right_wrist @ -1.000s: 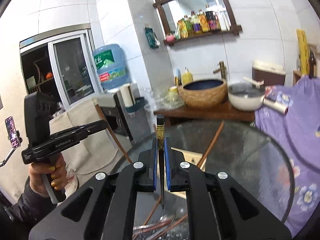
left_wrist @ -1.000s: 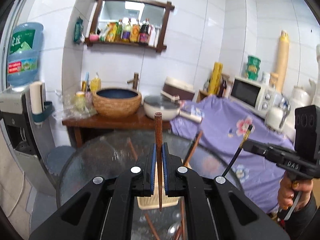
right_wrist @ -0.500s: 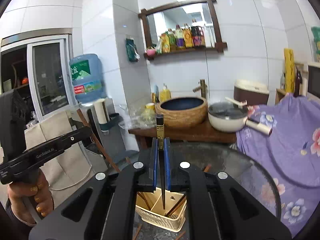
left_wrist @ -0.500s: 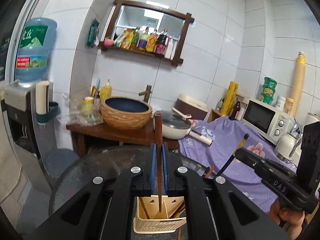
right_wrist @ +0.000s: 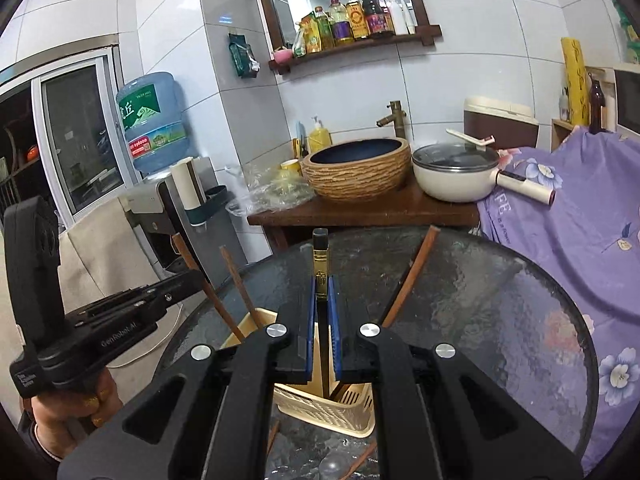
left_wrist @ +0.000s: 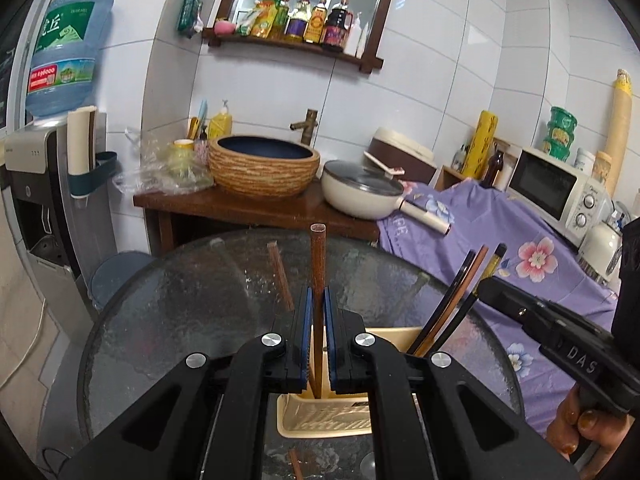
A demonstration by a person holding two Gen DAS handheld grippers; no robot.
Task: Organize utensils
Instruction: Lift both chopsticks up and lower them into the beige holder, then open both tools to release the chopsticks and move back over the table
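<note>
Holding one chopstick in each gripper, I have both poised upright over the cream basket (left_wrist: 320,428). My left gripper (left_wrist: 316,344) is clenched on a brown chopstick (left_wrist: 318,264) whose lower tip sits inside the basket. My right gripper (right_wrist: 324,336) is clamped on a black chopstick (right_wrist: 320,256) with a gold band, its tip also down in the basket (right_wrist: 332,408). More chopsticks (left_wrist: 452,300) already lean in the basket's right compartment, as my left camera sees it. The basket stands on a round glass table (left_wrist: 180,312), near the edge closest to me. Loose brown chopsticks (right_wrist: 408,280) lie on the glass beyond it. Beyond the table's far edge, a wooden stand (left_wrist: 240,208) carries a woven basin (left_wrist: 264,168) and a white pot (left_wrist: 360,192).
</note>
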